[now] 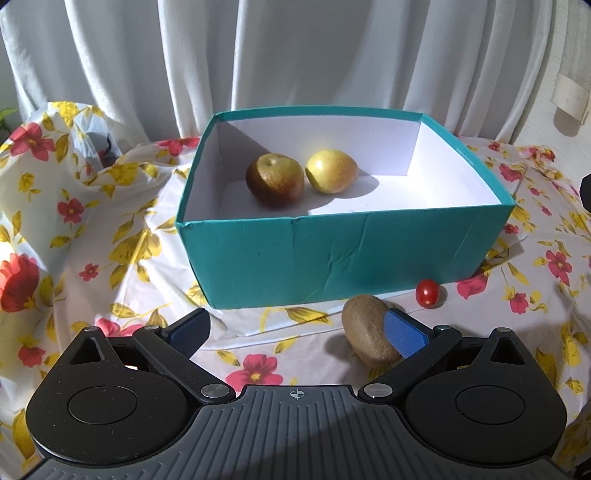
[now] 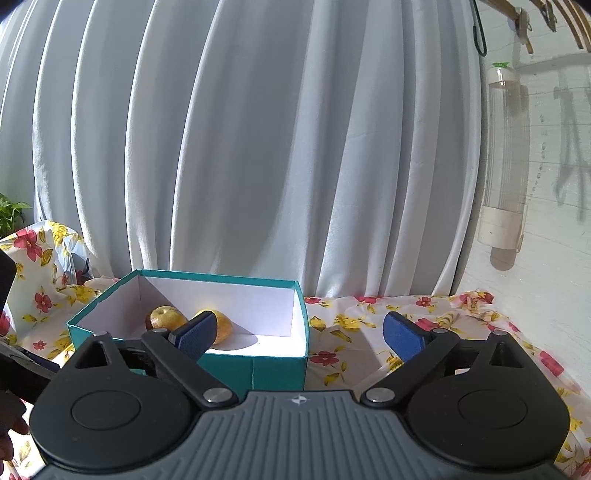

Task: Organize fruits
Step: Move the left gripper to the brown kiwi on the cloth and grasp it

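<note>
Brown kiwi (image 1: 369, 332) touches the gaping left hand-held gripper's (image 1: 297, 330) right finger.

A white curtain (image 2: 258, 147) hung in heavy folds behind the table, which was covered by a white cloth (image 1: 110, 236) printed with red and yellow flowers and rumpled into a heap at the back left. To the right stood a white wall (image 2: 554, 280) bearing a clear dispenser (image 2: 506, 162) with a white base, its shadow falling just below, and wooden rods (image 2: 517, 14) showed near the top. Sunlight fell across the cloth, and green leaves (image 2: 9, 216) showed at the far left edge.
</note>
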